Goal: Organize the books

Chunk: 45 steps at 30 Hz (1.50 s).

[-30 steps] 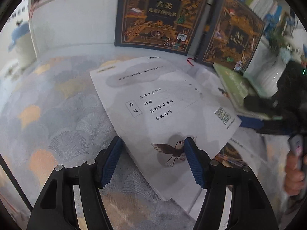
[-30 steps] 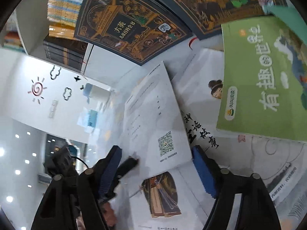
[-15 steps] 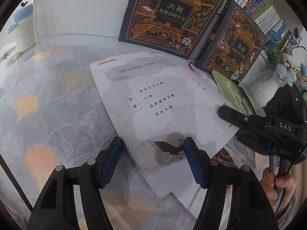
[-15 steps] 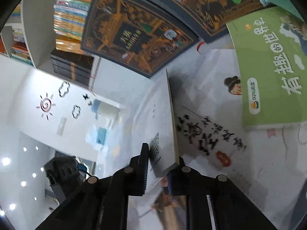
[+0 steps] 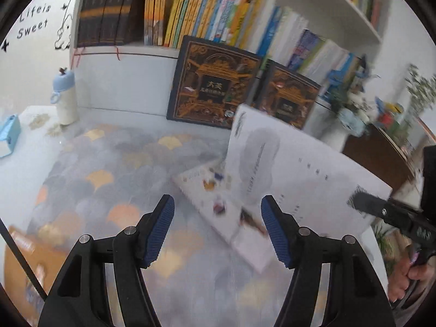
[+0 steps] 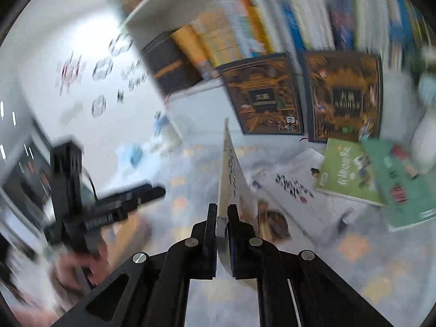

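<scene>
right hand-held gripper (image 6: 221, 242): jaws clamped tight on the edge of the thin white booklet (image 6: 231, 179); pinch sits at one corner so the rest hangs free and can swing upright
white booklet: lifted clear of the bench (image 5: 90, 163), held on edge, cover facing the left camera (image 5: 294, 174); probably bound for the shelf row
left hand-held gripper (image 5: 218, 229): jaws about half open, nothing between the pads; hovers over the bench, likely free to steady or take the booklet
loose books: another white book (image 5: 218, 201) flat on the bench below the lifted one; green book (image 6: 346, 174) and darker green book (image 6: 397, 185) lying overlapped to the right; not yet shelved
dark ornate books (image 6: 261, 95): two, propped upright against the bookshelf (image 5: 130, 81) base, covers out
shelf row (image 5: 207, 13): spines packed upright; gap for the booklet hard to tell, frames blurred
stage: early; most loose books left on the bench
</scene>
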Each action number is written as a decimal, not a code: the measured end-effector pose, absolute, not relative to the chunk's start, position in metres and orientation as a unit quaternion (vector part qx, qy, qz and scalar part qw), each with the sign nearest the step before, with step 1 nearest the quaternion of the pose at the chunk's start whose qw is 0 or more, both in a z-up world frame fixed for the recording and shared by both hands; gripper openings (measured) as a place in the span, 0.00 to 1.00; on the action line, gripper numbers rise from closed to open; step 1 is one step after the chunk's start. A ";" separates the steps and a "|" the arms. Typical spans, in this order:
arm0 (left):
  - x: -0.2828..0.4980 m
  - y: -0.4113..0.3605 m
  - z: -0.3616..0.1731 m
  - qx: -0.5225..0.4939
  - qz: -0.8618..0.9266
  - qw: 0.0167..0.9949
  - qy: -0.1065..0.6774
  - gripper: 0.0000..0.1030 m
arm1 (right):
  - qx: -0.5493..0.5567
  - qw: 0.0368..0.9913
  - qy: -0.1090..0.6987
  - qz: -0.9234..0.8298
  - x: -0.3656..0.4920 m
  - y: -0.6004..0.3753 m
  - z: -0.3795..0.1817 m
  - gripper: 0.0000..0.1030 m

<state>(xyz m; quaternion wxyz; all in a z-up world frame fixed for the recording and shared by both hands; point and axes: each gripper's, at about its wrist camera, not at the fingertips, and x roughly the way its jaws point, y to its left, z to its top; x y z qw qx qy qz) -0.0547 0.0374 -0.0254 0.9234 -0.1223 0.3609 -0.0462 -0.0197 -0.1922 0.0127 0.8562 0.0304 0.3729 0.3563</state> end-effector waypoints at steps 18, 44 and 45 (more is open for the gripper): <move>-0.196 0.031 -0.119 -0.176 -0.098 0.874 0.443 0.65 | -0.086 0.793 0.426 0.427 -0.216 -0.150 -0.089 0.81; -0.175 0.029 -0.157 -0.161 -0.136 0.865 0.455 0.38 | 0.183 0.671 0.554 0.457 -0.095 -0.230 -0.171 0.21; -0.175 0.028 -0.157 -0.158 -0.135 0.866 0.455 0.38 | 0.189 0.668 0.553 0.460 -0.091 -0.228 -0.172 0.21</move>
